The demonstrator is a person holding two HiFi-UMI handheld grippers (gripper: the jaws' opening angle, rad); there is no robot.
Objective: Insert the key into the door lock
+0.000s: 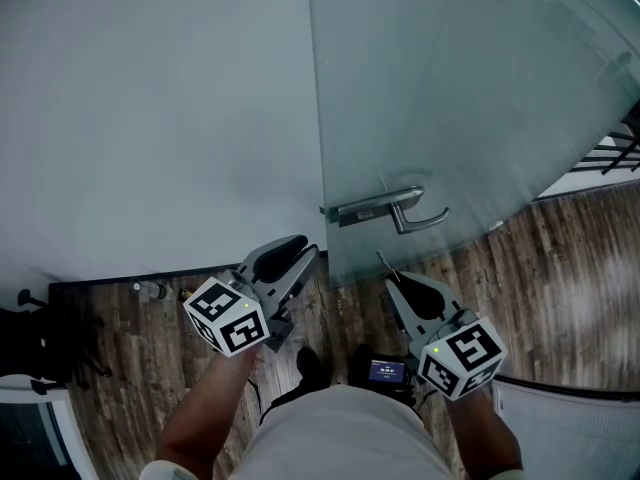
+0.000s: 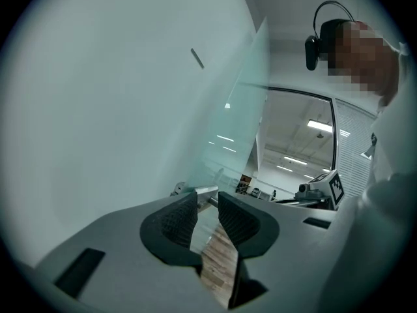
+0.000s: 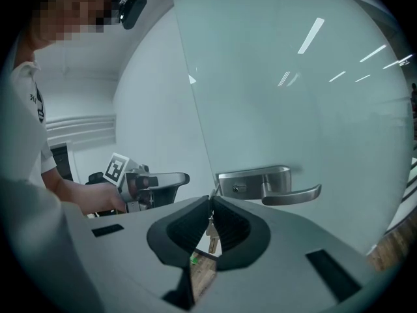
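Metal, stiff and probably slippery, the key [image 3: 211, 235] sits clamped in the right gripper [image 3: 212, 206] near the door lock [image 3: 242, 188], best pinched across its flat head, while the left gripper [image 2: 207, 206] is narrowly parted, empty.

Even cool light, ceiling-light glare on glass, fisheye vignetting, sharp focus

Both forearms reach forward from the near edge, with the left gripper [image 1: 306, 250] at left, its jaws slightly apart and nothing between them, and the right gripper [image 1: 394, 282] at right, its jaws closed on a key [image 3: 211, 235] whose tip projects beyond them toward the far side.
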